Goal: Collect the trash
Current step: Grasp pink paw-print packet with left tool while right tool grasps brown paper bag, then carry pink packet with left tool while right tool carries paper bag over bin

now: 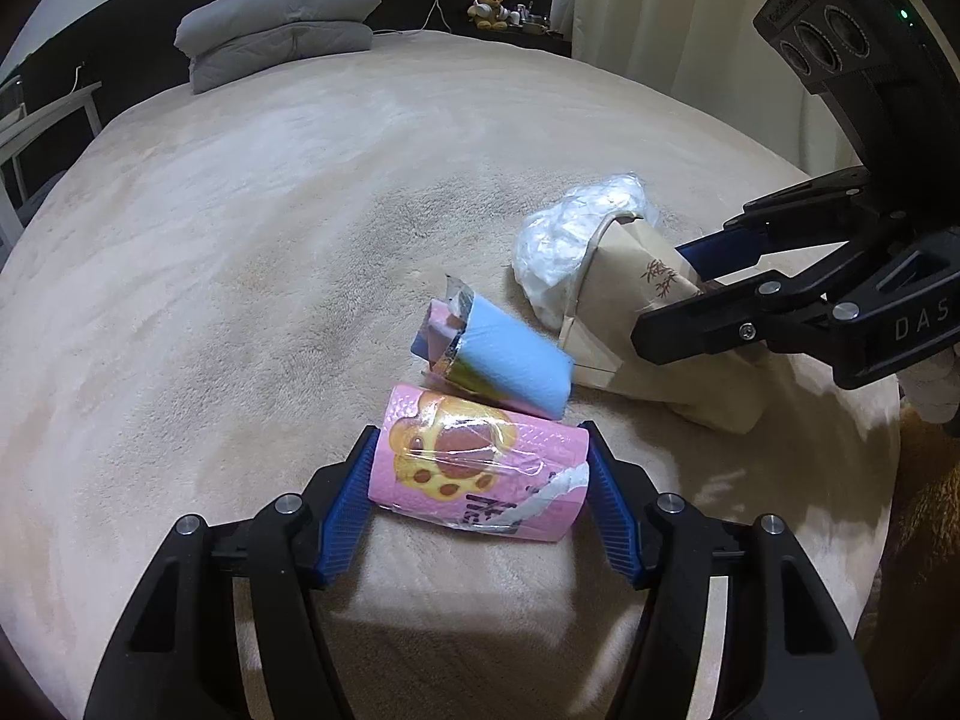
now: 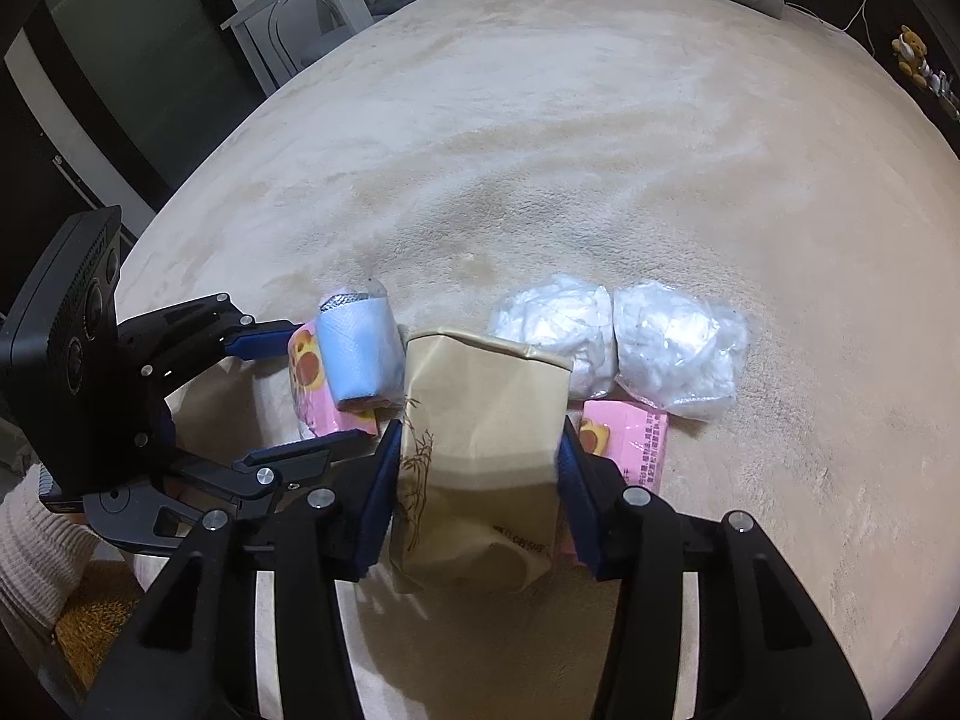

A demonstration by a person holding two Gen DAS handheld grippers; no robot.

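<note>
- Your left gripper [image 1: 480, 483] is clamped on the pink tissue pack [image 1: 480, 468], blue pads on both ends, pack lying on the bed [image 1: 270, 228].
- Your right gripper [image 2: 477, 498] is squeezing the brown paper bag [image 2: 480, 420] between its pads.
- Blue roll [image 1: 516, 354] lies just behind the pink pack.
- Clear plastic bundles [image 2: 618, 342] sit behind the bag.

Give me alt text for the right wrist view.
The right gripper clamps a brown paper bag on a beige blanket. Behind it lie two clear plastic bundles; the left gripper closes on a pink packet beside it.
</note>
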